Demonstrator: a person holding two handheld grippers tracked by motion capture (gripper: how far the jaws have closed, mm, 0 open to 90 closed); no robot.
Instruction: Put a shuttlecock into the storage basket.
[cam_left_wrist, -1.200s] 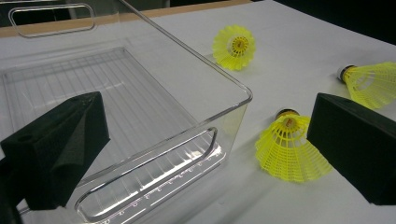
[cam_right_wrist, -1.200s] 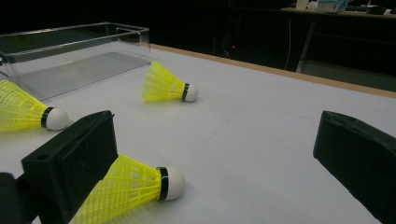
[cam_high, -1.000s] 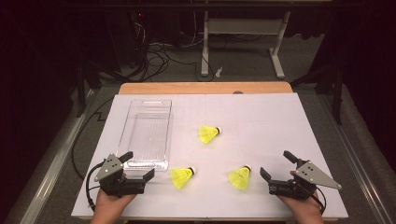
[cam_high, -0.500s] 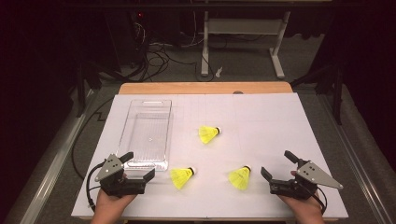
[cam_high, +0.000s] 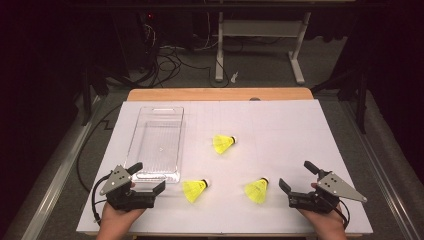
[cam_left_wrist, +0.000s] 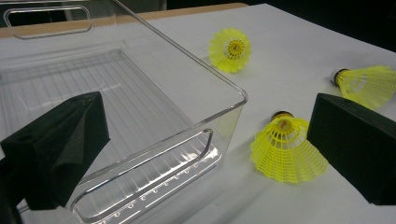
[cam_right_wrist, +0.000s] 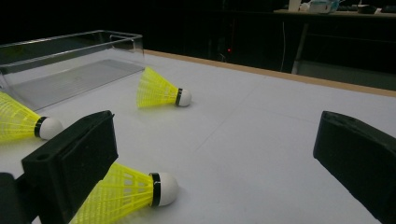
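Yellow shuttlecocks, three on the white table, none in the clear bin (cam_high: 156, 142) yet. My left gripper (cam_high: 149, 180) and right gripper (cam_high: 296, 176) both gape wide at the near edge, holding nothing. Nearest shuttlecock (cam_high: 195, 190) lies just off the bin's near corner; another (cam_high: 257, 190) sits by my right gripper, the third (cam_high: 223, 143) mid-table. Risk, I reckon: a jaw nudges the light skirt and it rolls away, or crushes the feathers. That bin wall crowds my left approach.
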